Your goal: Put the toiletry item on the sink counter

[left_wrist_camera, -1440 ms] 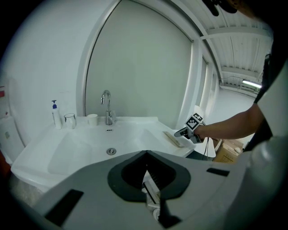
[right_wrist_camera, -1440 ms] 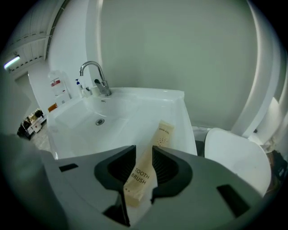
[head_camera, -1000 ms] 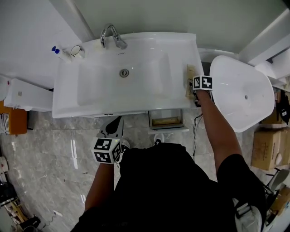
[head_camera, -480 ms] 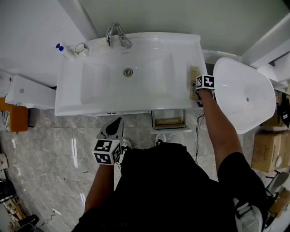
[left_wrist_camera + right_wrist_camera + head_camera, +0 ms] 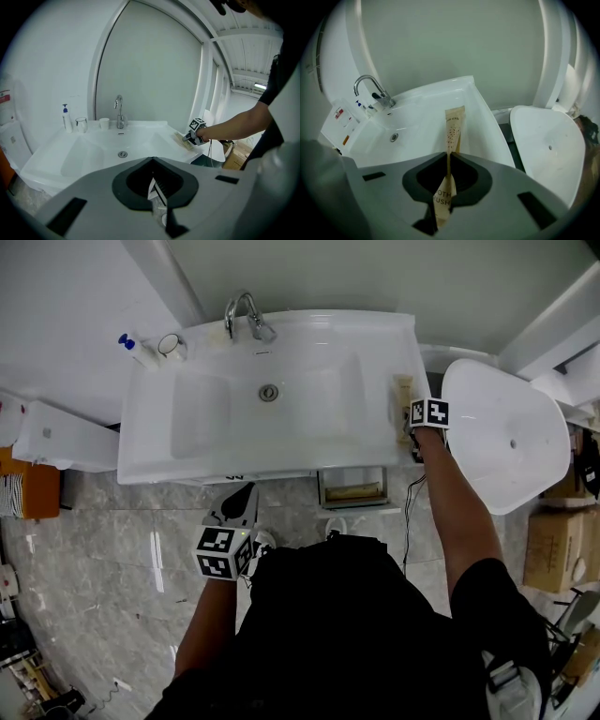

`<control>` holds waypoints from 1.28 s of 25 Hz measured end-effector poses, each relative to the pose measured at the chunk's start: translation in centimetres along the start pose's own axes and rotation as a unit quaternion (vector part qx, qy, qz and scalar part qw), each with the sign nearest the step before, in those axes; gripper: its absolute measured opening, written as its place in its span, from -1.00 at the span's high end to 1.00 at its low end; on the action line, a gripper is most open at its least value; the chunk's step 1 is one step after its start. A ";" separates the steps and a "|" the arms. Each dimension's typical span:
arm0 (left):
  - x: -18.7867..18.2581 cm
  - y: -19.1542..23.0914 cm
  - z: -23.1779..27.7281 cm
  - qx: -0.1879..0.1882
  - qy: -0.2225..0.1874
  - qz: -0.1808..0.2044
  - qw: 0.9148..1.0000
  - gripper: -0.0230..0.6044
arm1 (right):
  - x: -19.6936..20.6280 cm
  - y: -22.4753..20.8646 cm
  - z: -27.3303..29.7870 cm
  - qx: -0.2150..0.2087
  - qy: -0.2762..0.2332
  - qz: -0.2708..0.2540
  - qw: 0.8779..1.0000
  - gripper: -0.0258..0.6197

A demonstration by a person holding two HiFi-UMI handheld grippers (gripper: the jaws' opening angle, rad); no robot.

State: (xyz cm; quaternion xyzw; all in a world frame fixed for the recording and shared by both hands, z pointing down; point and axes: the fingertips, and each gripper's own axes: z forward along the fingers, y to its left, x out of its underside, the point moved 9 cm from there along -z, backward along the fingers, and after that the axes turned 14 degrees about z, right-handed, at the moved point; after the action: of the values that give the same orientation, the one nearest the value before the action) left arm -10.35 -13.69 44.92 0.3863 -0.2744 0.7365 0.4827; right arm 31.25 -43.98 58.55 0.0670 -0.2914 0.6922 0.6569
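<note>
The toiletry item is a tan paper toothbrush packet (image 5: 403,393) lying on the right rim of the white sink counter (image 5: 216,457). My right gripper (image 5: 410,426) reaches over that rim. Its jaws have just been closing and now pinch the near end of the packet (image 5: 453,125). The packet's far end points up the counter, away from the right gripper (image 5: 448,161). My left gripper (image 5: 240,497) hangs over the floor in front of the sink, well away from the packet. In its own view the left gripper (image 5: 157,190) has its jaws together.
A chrome faucet (image 5: 244,315) stands at the back of the basin. A pump bottle (image 5: 137,349) and a glass (image 5: 171,344) stand at the back left corner. A white toilet lid (image 5: 506,427) is right of the sink, and cardboard boxes (image 5: 553,549) sit beyond it. A small shelf (image 5: 352,489) is under the counter.
In the head view the whole scene has drifted slightly to the right. Both grippers hold their places relative to the sink.
</note>
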 end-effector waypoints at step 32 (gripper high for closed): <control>0.2 4.5 0.8 0.103 -0.011 0.015 0.994 0.94 | 10.5 10.0 -15.8 -0.195 -0.176 0.083 0.961 0.85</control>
State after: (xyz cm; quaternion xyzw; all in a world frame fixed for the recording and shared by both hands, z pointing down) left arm -14.32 -15.99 45.38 0.4381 -0.2081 0.7636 0.4263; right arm 25.02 -26.77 47.39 0.0344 -0.5360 0.6512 0.5361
